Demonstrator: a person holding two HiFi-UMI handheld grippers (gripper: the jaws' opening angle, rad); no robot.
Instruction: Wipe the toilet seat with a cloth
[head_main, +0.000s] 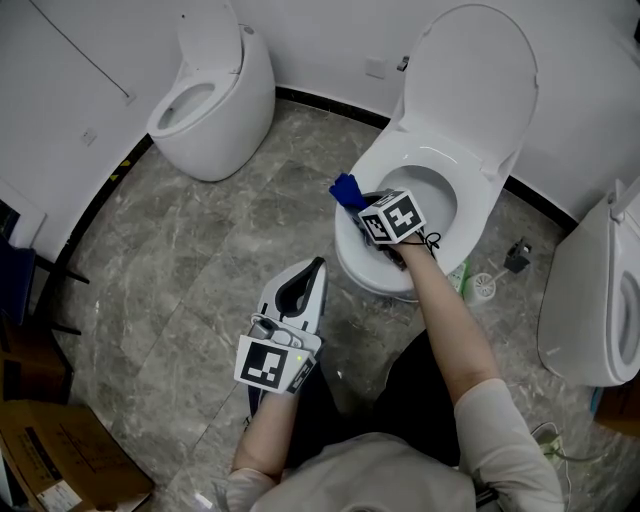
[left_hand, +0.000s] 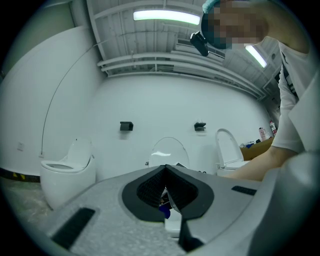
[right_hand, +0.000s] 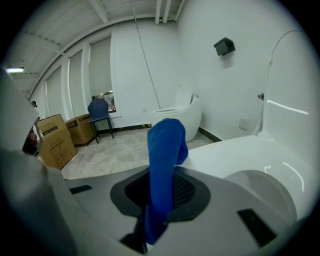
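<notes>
Toilet seat (head_main: 425, 160), cloth (head_main: 347, 190) at its rim.
I am clamping the right gripper (head_main: 365, 205) on the cloth; left gripper (head_main: 315, 268) is hanging closed, empty.

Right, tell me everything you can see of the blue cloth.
The blue cloth is a soft, knit-looking strip, bunched and folded over at its tip. The right tool is shut on its lower end, so it sticks out ahead of the jaws, over the rim of the white toilet seat. Contact with the seat is unclear.
</notes>
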